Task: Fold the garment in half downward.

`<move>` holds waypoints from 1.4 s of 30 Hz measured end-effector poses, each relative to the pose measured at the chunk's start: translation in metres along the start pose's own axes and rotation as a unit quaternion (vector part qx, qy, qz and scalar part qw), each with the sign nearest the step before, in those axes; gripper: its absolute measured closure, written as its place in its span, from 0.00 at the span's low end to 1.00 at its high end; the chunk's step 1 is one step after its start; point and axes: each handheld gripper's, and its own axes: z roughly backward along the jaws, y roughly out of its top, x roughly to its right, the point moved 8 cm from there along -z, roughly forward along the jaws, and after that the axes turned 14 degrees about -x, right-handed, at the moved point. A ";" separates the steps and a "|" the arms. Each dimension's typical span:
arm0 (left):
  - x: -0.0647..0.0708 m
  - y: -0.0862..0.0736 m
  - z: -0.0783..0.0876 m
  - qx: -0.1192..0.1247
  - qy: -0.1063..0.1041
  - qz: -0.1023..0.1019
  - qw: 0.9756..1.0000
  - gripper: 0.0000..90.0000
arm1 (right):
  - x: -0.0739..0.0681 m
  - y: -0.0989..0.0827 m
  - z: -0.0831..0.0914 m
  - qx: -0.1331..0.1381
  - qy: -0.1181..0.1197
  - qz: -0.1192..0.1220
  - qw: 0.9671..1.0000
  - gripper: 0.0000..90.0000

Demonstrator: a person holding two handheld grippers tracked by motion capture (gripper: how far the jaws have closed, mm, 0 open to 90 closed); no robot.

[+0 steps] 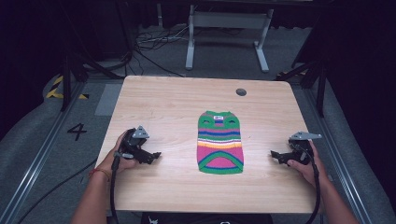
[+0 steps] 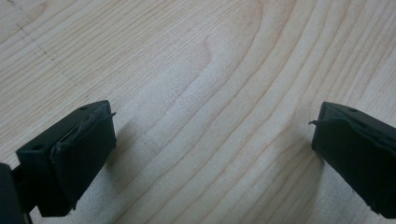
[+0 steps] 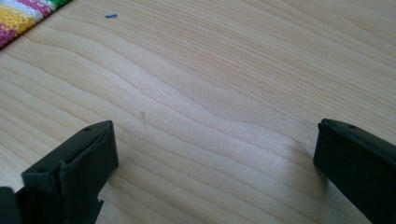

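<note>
Flanking small striped knitted sweater, flat mid pale wooden bench | left tongs, right tongs agape, empty | likely readied for two-sided grasp

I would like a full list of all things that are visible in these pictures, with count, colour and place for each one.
table: one, light wood, centre of the high view
sweater: one small knitted, striped green, pink, yellow, blue and white, flat on the table between the two hand-held grippers
round hole: one, grey, far right part of the tabletop
blue speck: one, on the wood near the sweater's edge
white frame: one, on the floor beyond the table
cables: several, black, floor beyond the table
number 4: one, black, floor left of the table
left hand-held gripper: black, open, left of the sweater
right hand-held gripper: black, open, right of the sweater
</note>
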 end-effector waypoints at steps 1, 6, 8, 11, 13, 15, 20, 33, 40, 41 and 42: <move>0.000 0.000 0.000 0.000 0.000 0.000 1.000 0.00 | 0.000 0.001 0.000 0.000 -0.001 0.000 1.000 0.00; 0.001 0.000 0.000 0.000 0.000 0.008 1.000 0.00 | 0.000 0.003 -0.002 0.000 -0.003 -0.003 1.000 0.00; 0.001 0.000 0.000 0.000 0.004 0.015 1.000 0.00 | 0.000 0.003 -0.002 0.000 -0.003 -0.004 1.000 0.00; 0.001 0.001 0.000 0.000 0.011 0.023 1.000 0.00 | 0.000 0.003 -0.002 0.000 -0.003 -0.003 1.000 0.00; 0.002 0.001 0.000 -0.001 0.011 0.027 1.000 0.00 | 0.000 0.003 -0.002 0.000 -0.002 -0.003 1.000 0.00; 0.002 0.000 0.000 -0.002 0.014 0.031 0.999 0.00 | 0.000 0.002 -0.001 0.000 0.001 0.003 1.000 0.00; 0.003 0.001 0.001 -0.007 0.020 0.042 0.999 0.02 | 0.001 0.002 -0.001 -0.003 0.007 0.013 1.000 0.01; 0.003 0.008 0.011 0.013 0.031 0.039 0.999 0.25 | -0.004 0.008 0.004 0.009 0.024 0.046 0.999 0.30; 0.003 0.021 0.016 0.029 0.023 0.033 0.999 0.29 | -0.016 0.028 0.012 0.032 0.045 0.054 0.997 0.40; 0.001 0.026 0.017 0.027 0.023 0.030 0.999 0.29 | -0.016 0.032 0.015 0.035 0.048 0.053 0.997 0.40; 0.001 0.026 0.017 0.027 0.023 0.030 0.999 0.29 | -0.016 0.032 0.015 0.035 0.048 0.053 0.997 0.40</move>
